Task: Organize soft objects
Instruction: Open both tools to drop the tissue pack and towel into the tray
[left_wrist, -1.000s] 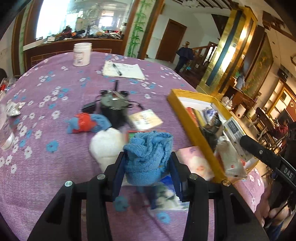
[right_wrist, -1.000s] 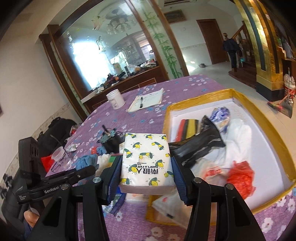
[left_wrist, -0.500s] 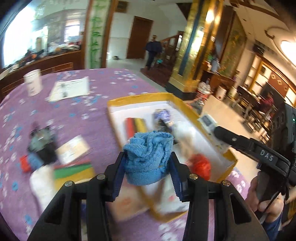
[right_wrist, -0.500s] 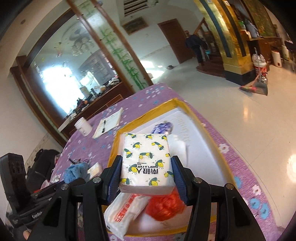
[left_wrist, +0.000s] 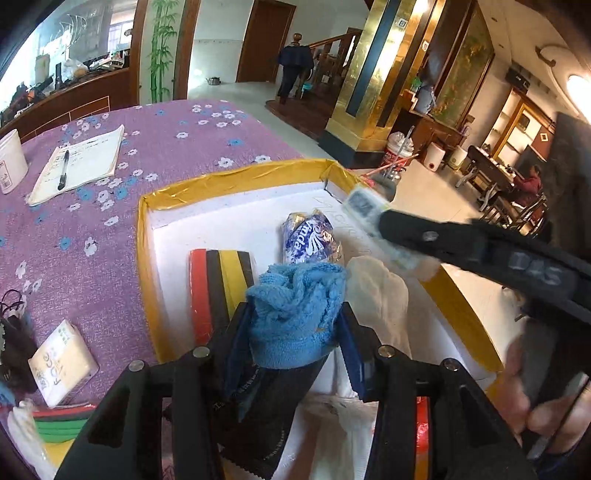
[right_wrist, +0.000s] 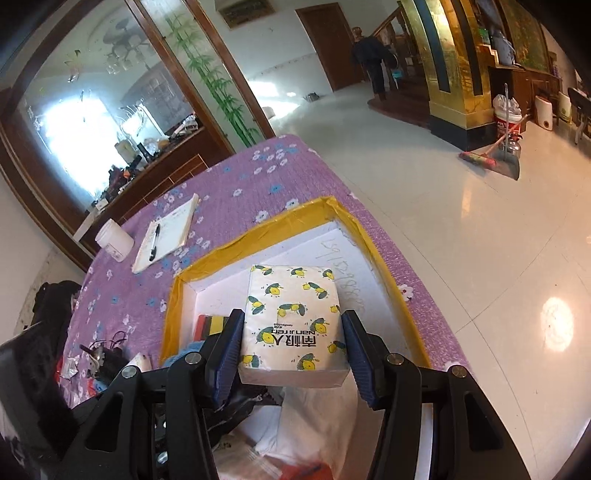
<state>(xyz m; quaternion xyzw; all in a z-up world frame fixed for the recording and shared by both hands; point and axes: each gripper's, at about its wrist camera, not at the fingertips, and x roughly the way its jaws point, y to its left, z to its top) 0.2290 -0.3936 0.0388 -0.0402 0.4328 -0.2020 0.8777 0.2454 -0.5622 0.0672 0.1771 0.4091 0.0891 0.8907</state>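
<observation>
Left gripper (left_wrist: 293, 325) clamped blue towel (left_wrist: 295, 314) over box (left_wrist: 236, 181) | right gripper (right_wrist: 293, 339) clamped tissue pack (right_wrist: 291, 317) over box, far end | box held several items | pack (left_wrist: 61, 362) and others left of box remained

Premises: large home or restaurant hall. Round table under purple floral cloth (left_wrist: 110, 229), glossy white tiled floor (right_wrist: 461, 221), gold-clad pillar (left_wrist: 376, 74), wooden staircase (left_wrist: 325, 48), bamboo-painted glass partition (right_wrist: 207, 77).

One blue towel (left_wrist: 295, 317), one tissue pack (right_wrist: 291, 317), one yellow-rimmed box (left_wrist: 236, 181), one notepad (left_wrist: 85, 158), one pen (left_wrist: 63, 170), one white jar (right_wrist: 114, 240).
</observation>
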